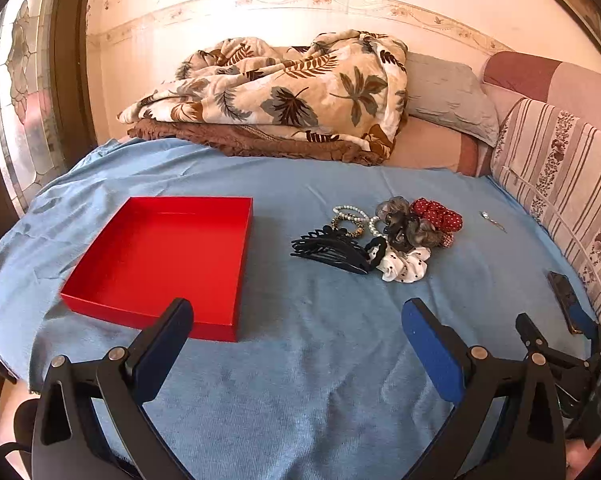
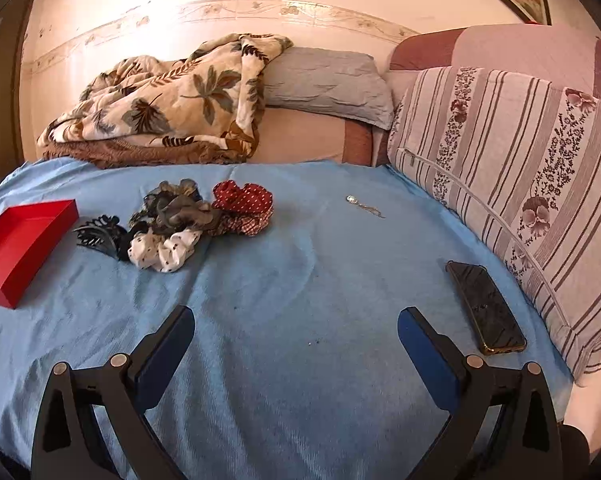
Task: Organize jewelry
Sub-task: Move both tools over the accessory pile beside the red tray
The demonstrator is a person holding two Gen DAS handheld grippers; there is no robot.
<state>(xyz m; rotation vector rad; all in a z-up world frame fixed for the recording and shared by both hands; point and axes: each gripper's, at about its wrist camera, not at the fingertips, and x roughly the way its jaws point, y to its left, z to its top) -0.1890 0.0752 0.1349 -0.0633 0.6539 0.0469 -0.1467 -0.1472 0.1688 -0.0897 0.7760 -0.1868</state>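
Both tools idle above the near part of the bed [image 1: 300, 400], which is covered in a blue sheet. Left tool [image 1: 296, 320]: fingers spread wide, nothing between them. Right tool [image 2: 296, 328]: likewise spread and empty, hovering over bare sheet. Red tray [image 1: 160, 256] sits toward the left edge of the bed, open side up, nothing visible inside. The task's things lie in one tangled heap near the bed's middle: black claw clip [image 1: 332, 250] nearest the tray, white dotted scrunchie [image 1: 404, 266] touching it, grey sheer scrunchie [image 1: 404, 224], red dotted scrunchie [image 1: 436, 212] on the far right of the heap, pearl strand [image 1: 354, 214] and a beaded bracelet [image 1: 346, 226] partly under the others. One small silver pendant on a thin chain [image 2: 364, 206] lies apart, toward the right edge near the striped cushion [image 2: 520, 168]. Dark phone [image 2: 486, 308] lies near the right tool, beside the cushion. Sorting looks not yet started. Risks, as I judge them: heap is interlocked, so lifting one scrunchie may drag the pearls or bracelet along and drop them short of the tray; clip teeth could snag fabric. Thin chain lies flat on soft sheet, so wide pads may pinch cloth instead, or miss it. Soft bedding gives under pressure; tray could tip if nudged at its rim. Phone could be knocked off by the right tool.
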